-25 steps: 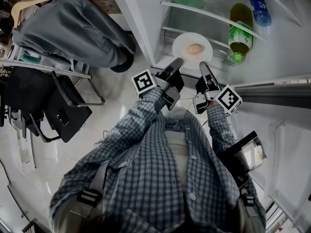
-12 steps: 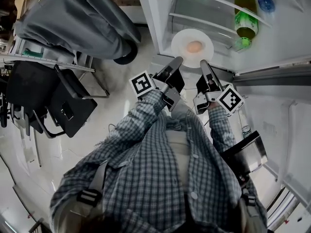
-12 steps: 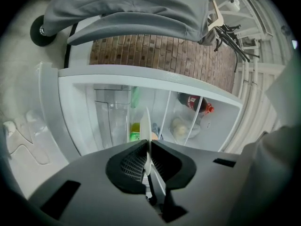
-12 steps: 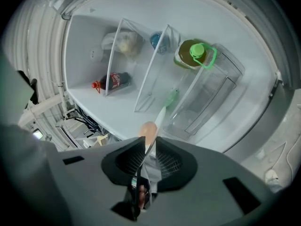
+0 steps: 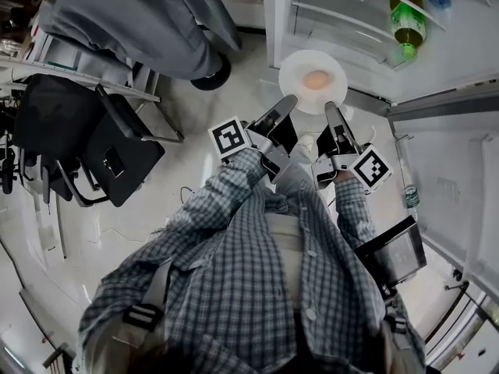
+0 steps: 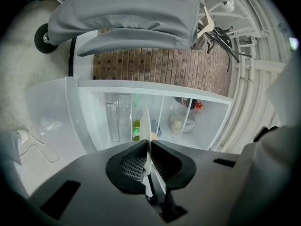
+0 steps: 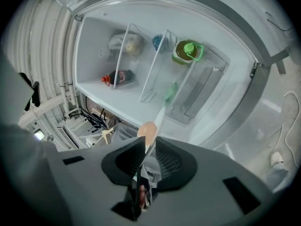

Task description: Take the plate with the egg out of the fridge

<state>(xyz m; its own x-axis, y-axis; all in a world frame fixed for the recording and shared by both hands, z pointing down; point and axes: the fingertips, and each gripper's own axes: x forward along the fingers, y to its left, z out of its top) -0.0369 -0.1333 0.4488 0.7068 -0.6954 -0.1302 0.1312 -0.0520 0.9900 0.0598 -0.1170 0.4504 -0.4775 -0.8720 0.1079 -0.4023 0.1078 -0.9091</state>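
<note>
**Fridge** (image 5: pixel 278 22): door open, shelves lit; a green bottle (image 5: pixel 407 23) stands inside.

**Plate** (image 5: pixel 295 76): white, carried level between the two grippers. It sits at the foot of the opening, clear of the shelves, with floor beneath its near half. Removal is judged done or nearly so.

**Left gripper** (image 5: pixel 288 100): jaws narrow, pinching the plate's near-left rim. In the left gripper view the rim shows edge-on between the pads.

**Right gripper** (image 5: pixel 330 107): jaws clamped on the near-right rim, set somewhat wider than the left pair.

**Egg** (image 5: pixel 316 79): whole, resting at the plate's centre, nothing touching it.

**Outstanding**, as judged: carry the plate fully clear of the fridge without tilting it.
</note>
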